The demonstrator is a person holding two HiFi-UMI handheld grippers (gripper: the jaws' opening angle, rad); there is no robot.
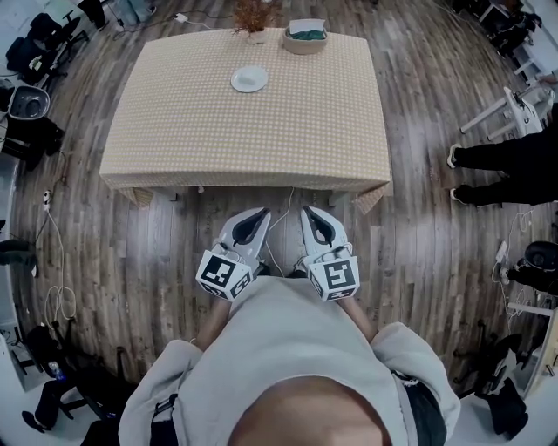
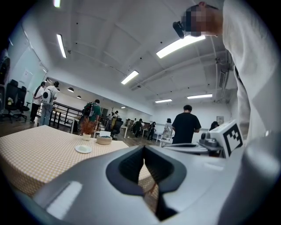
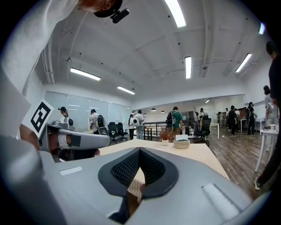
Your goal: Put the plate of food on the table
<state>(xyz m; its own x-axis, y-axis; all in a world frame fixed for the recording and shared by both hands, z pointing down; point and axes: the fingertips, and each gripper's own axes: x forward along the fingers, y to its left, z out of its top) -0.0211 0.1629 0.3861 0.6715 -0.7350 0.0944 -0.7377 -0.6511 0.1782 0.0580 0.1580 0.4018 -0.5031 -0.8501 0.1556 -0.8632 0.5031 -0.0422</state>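
Plate (image 1: 249, 78): small, white, already on the table (image 1: 174, 139), upper centre of the head view, toward the far edge. Something pale on it, too small to tell what. Just beyond it are a bowl (image 1: 304, 40) and a dried plant (image 1: 253, 16) at the top edge. My read: probably ceramic, so stiff, fairly light, slick glaze, chips if dropped, and food slides if it tilts. Best hold is the rim: pinch the near edge, keep it level. My left gripper (image 1: 258, 213) and right gripper (image 1: 312, 213) are low centre of the frame, side by side, short of the table's near edge, well apart from the plate. Both sets of jaws closed tight on nothing
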